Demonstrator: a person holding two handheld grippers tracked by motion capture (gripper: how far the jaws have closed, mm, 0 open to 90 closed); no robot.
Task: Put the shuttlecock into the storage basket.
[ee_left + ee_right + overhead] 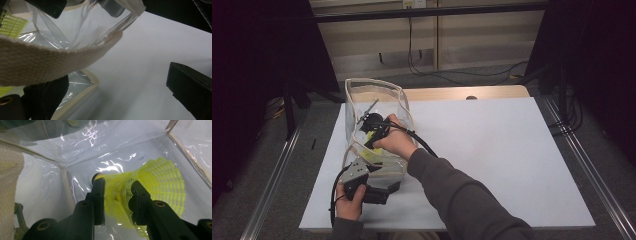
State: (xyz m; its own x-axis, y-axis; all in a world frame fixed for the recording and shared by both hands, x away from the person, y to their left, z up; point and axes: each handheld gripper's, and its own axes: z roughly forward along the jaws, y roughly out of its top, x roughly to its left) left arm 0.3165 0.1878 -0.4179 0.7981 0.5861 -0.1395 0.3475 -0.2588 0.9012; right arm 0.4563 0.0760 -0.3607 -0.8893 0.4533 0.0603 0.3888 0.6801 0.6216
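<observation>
Shuttlecock (150,187) in bag (357,92), R gripper (117,195) half-hidden

light: bright overhead on white tabletop (492,150), dark surroundings | glare: white streaks on clear bag (100,150) | blur: webbing strap (50,62) soft, close | shadows: faint

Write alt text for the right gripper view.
Two black jaws of the right gripper straddle a yellow mesh shuttlecock inside a clear plastic bag, its cork end toward the bag's floor. The jaws sit against the crumpled skirt. A cream woven strap edges the left.
</observation>
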